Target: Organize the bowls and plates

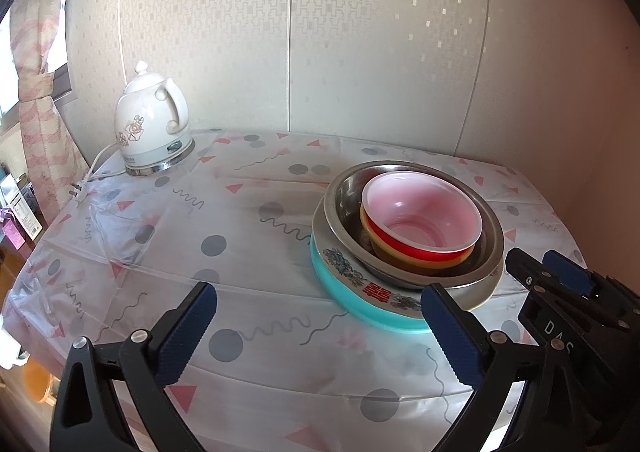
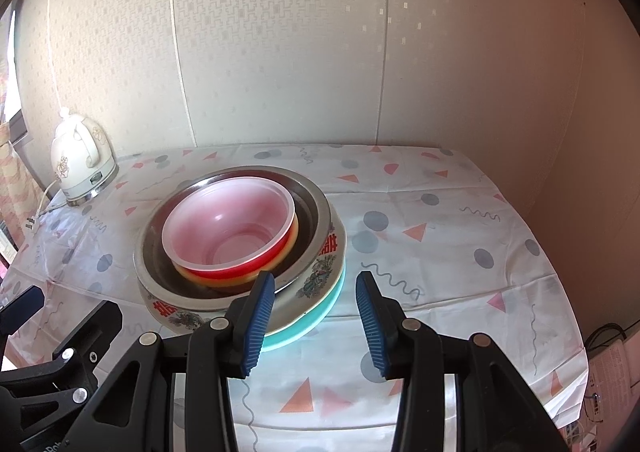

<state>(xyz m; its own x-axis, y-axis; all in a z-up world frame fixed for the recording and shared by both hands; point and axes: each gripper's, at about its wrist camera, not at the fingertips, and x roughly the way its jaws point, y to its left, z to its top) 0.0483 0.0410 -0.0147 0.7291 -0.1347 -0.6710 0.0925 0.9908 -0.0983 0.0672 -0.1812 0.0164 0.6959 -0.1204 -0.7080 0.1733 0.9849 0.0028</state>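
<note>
Cables (image 2: 606, 332) show only rightward; left hand-held gripper (image 1: 320, 332) spread; right hand-held gripper (image 2: 316, 322) parted, empty.

White floral kettle (image 1: 151, 128) upper left on desk (image 1: 248, 236), cord and plug (image 1: 78, 192) trailing left. Patterned plastic cloth over desk. Pink curtain (image 1: 44, 124) far left.
</note>
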